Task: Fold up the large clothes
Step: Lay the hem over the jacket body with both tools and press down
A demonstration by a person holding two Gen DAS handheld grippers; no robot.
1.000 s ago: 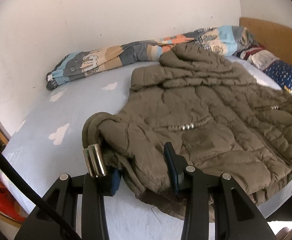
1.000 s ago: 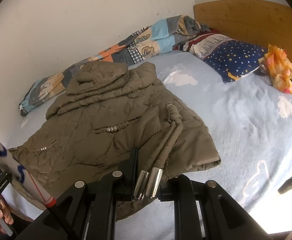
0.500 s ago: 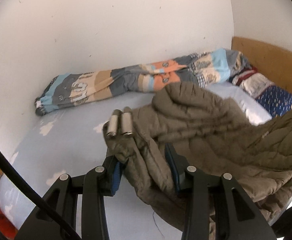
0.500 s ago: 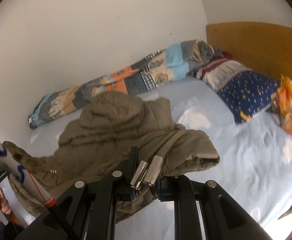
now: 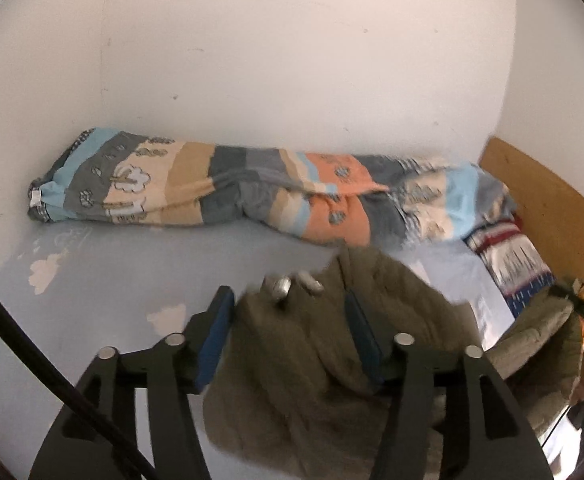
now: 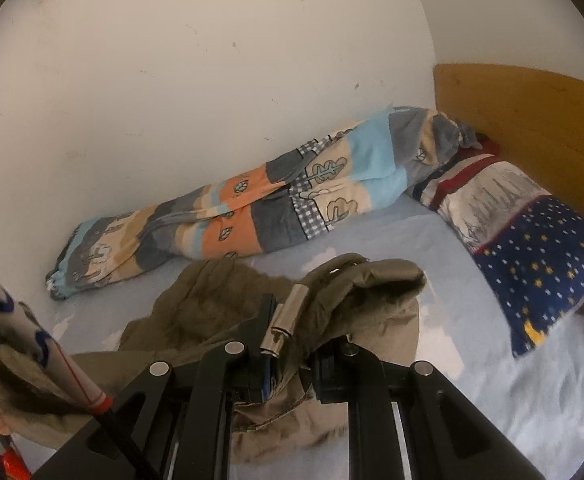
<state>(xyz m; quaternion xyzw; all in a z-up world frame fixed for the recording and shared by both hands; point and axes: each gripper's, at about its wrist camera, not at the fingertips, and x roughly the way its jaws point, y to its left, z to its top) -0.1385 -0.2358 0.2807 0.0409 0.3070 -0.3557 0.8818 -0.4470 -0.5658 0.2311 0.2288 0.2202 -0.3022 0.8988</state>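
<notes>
I am lifting an olive quilted jacket (image 5: pixel 312 376) off the pale blue sheet of the bed (image 5: pixel 104 280), near its middle, with a patchwork duvet (image 5: pixel 228 196) lying rolled along the wall-side edge. My left gripper (image 5: pixel 288 316) has just been opening; its blue pads (image 5: pixel 216 332) are standing apart from the fabric draped between them. My right gripper (image 6: pixel 292 344) is clamping tight on a bunched fold of the jacket, a metal cord end (image 6: pixel 286 322) resting over its jaw. A starred pillow (image 6: pixel 540 264) is lying at the headboard (image 6: pixel 532 120) end.
</notes>
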